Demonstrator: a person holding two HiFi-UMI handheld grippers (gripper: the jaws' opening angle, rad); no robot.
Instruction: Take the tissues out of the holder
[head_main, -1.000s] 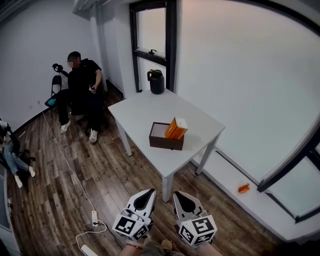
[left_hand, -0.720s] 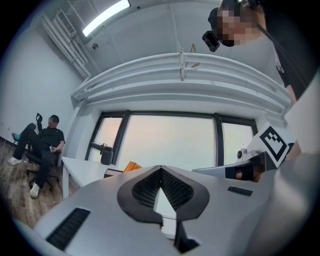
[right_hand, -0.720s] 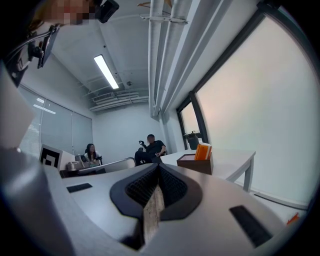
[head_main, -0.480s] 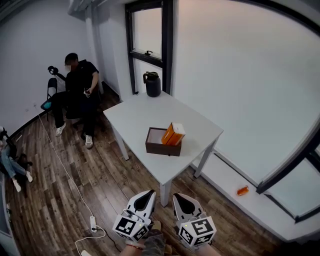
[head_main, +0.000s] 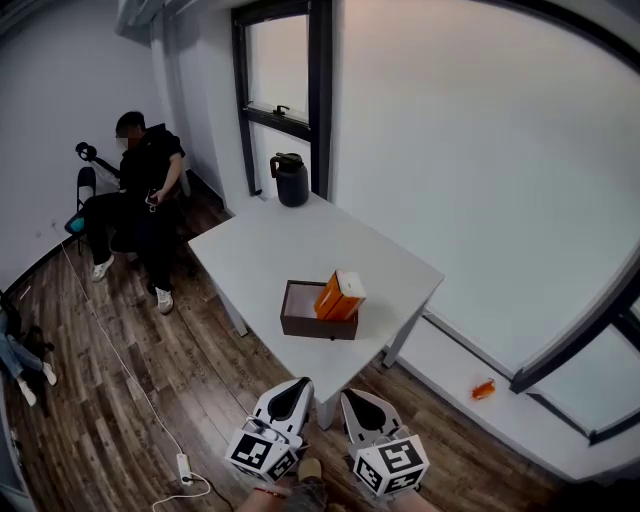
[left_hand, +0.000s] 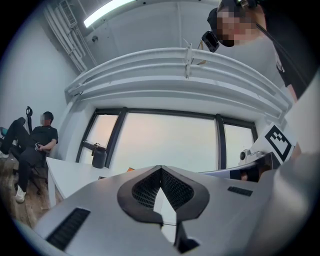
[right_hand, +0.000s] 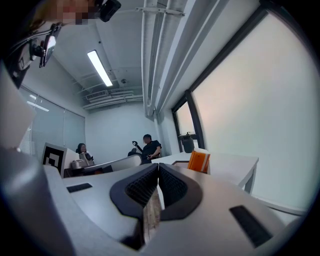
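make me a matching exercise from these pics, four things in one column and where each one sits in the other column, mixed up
Things
1. orange tissue pack
2. brown holder
3. black jug
4. small orange object

Places
A. off the table, on the low white ledge
B. at the table's far corner, by the window
C. standing up out of the holder
D. on the table, toward its near end

Pairs: 1-C, 2-D, 3-B, 4-A
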